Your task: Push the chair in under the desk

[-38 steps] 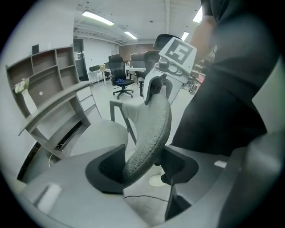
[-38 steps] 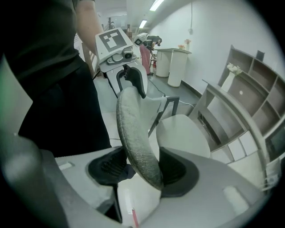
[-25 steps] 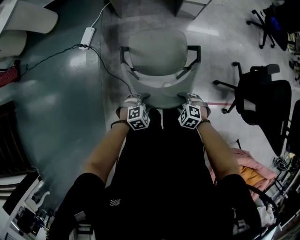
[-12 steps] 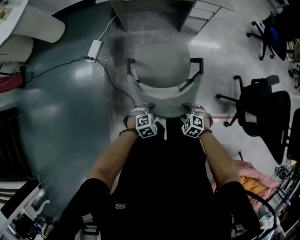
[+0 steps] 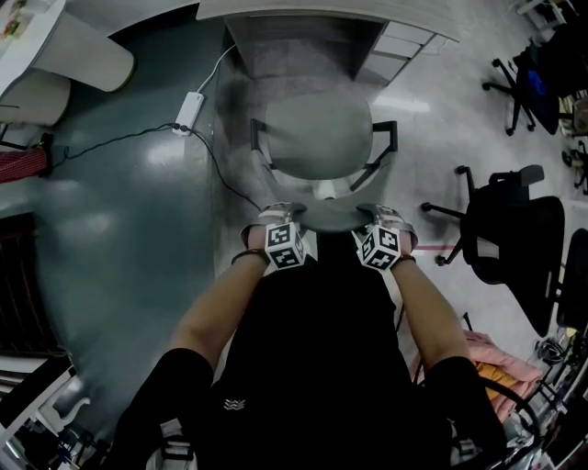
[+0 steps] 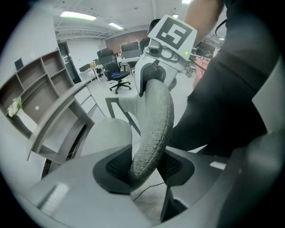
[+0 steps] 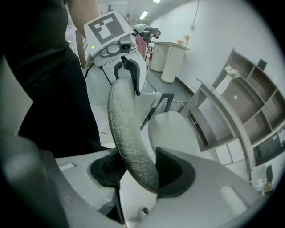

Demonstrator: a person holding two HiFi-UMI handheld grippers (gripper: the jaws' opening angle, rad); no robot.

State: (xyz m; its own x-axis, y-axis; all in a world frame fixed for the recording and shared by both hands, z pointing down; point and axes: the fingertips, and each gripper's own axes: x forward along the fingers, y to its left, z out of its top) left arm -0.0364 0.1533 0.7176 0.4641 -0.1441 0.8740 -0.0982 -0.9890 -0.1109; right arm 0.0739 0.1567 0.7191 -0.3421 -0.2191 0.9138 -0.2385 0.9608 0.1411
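While upright, chair (image 5: pixel 317 138) faces desk (image 5: pixel 303 9)

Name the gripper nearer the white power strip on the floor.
Left. The left gripper, jaws just closing round the chair backrest, is at its end toward the power strip; the right gripper grips the other end, farther off.

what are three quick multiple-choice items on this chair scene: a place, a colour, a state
1. Where is the white power strip? A on the desk; B on the floor left of the chair; C on a shelf.
2. What colour is the chair's seat? A grey; B red; C yellow.
3. The right hand-held gripper is: A open in air; B holding a cable; C shut on the chair's backrest.
Answers: B, it lies on the floor beside the chair; A, head view shows grey; C, its jaws clamp the backrest's rim.
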